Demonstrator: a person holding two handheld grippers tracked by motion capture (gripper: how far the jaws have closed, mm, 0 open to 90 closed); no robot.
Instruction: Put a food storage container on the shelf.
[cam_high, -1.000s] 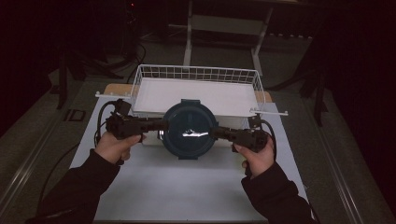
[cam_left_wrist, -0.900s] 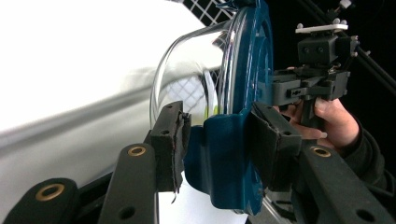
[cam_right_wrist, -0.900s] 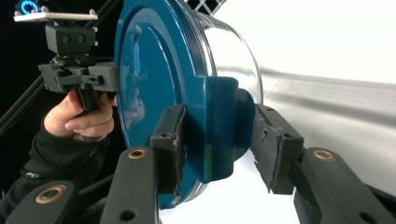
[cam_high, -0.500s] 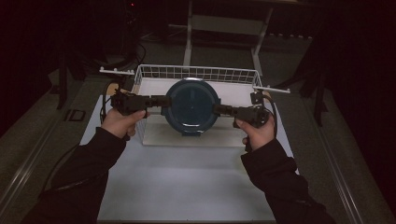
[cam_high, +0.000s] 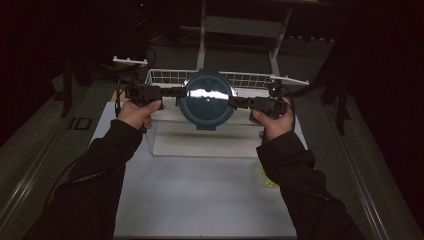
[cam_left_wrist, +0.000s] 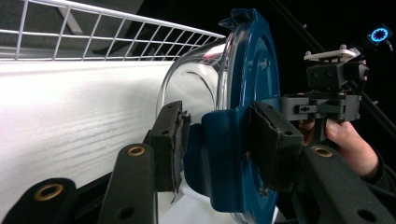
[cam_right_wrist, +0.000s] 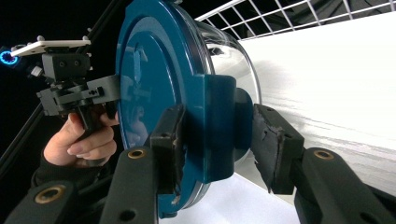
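Round clear-glass container with a dark teal plastic clip lid held in the air between both grippers, tilted up on edge so the lid faces back toward the person. Positioned directly above the front wall of the white wire-mesh basket, glass bowl side turned toward the basket's white floor. Not yet resting on anything.

Left gripper closed on the lid's side clip: in the left gripper view, black pads pinched on either side of the teal latch tab, narrow gap, firm contact. Right gripper likewise clamped on the opposite latch tab; in the right gripper view one pad pressed against the lid face, the other against the tab's back beside the glass. Both hands level with each other, just in front of the basket.

Judged progress: pick-up and lift finished, carry to the basket nearly complete, well past halfway. Remaining, by the look of it: moving a little farther over the basket, tipping the container back to level or setting it down as wanted, lowering onto the basket floor, then opening both sets of jaws and backing away. Main risk at this stage: slipping of a latch tab under the weight of the glass while tilted.
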